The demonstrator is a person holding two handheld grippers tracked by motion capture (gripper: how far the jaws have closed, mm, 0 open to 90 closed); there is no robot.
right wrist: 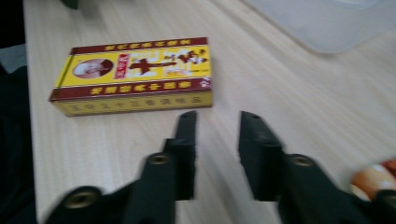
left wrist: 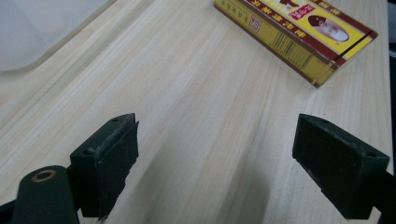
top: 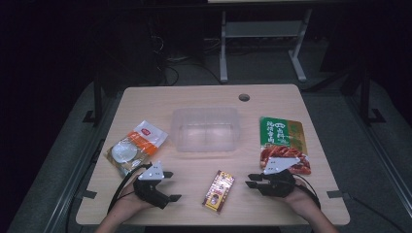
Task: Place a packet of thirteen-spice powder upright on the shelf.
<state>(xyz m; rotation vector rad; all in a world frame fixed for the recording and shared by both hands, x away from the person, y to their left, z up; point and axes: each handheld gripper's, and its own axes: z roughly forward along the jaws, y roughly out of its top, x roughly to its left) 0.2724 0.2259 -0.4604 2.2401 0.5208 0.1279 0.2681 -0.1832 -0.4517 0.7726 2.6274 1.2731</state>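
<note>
A yellow and dark red flat box (top: 219,190) lies near the table's front edge, between my two grippers. My left gripper (top: 172,185) rests to its left, jaws wide open over bare wood. The left gripper view has the same open gripper (left wrist: 215,140) with the box (left wrist: 299,28) ahead at the upper right. My right gripper (top: 248,180) sits right of the box and points at it. In the right gripper view this gripper (right wrist: 217,116) has a narrow gap between its jaws with nothing in it, and the box (right wrist: 135,74) lies just beyond the tips.
A clear plastic container (top: 206,145) stands at the table's middle, with its corner (left wrist: 37,28) in the left gripper view. An orange and white pouch (top: 136,145) lies at the left. A green and red food packet (top: 283,141) lies at the right, partly under my right gripper.
</note>
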